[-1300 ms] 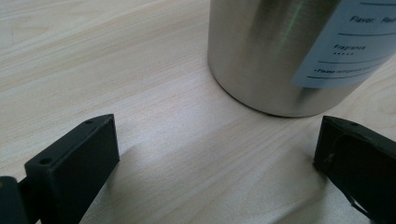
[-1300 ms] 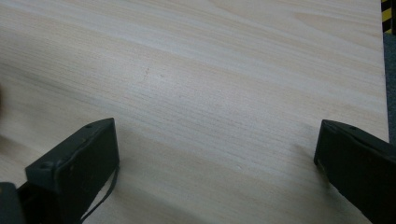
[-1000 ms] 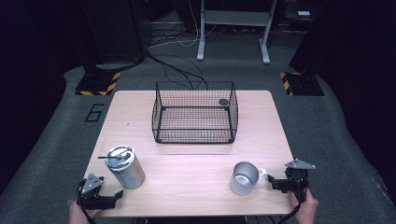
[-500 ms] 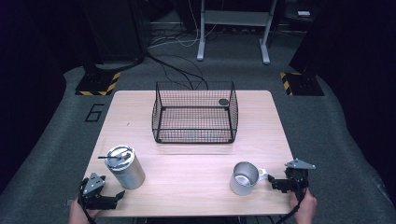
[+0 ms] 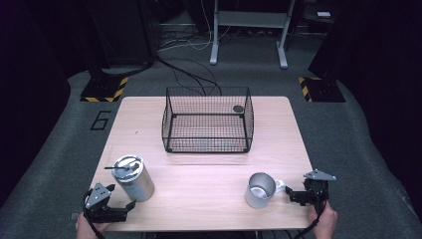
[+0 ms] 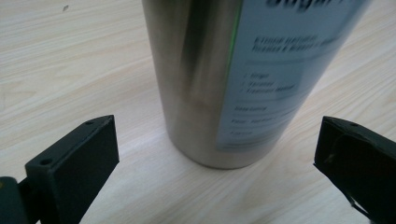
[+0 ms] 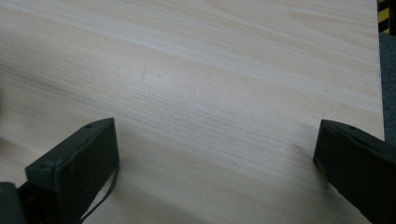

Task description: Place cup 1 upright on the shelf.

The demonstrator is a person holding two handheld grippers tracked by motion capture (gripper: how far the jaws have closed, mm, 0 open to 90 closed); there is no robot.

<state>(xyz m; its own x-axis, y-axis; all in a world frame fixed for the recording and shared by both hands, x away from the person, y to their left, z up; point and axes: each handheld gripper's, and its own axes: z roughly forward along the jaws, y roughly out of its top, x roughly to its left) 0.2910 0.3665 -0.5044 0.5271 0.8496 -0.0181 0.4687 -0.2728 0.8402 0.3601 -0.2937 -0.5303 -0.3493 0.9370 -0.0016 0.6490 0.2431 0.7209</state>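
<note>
Dark floor and cables ring a pale wooden table (image 5: 199, 184) in the high view, with a wire basket (image 5: 207, 120) standing at the upper centre of the frame. Low on the left sits a steel can (image 5: 132, 177) — upright, lid on — and the left gripper (image 5: 115, 206) lies just beside its base at the table's near edge. In the left gripper view the can (image 6: 205, 79) rises between the wide-spread jaws, touching neither; that claw holds nothing. Low on the right of the high view, a metal cup (image 5: 260, 189) stands with its handle turned toward the right gripper (image 5: 293, 195), which rests near it. The right gripper view looks along equally wide jaws at bare wood (image 7: 224, 93); that claw is empty too.

The step in hand looks like closing on the can, probably to carry it to the basket. To do it well, the person should push the left gripper forward until the can's middle sits squarely between the pads, and a little higher up the wall than the base — smooth steel and a glossy label could slip under a low, off-centre pinch. The jaws should close evenly, and the lift should go straight up before any swing toward the basket, so the can stays upright.
</note>
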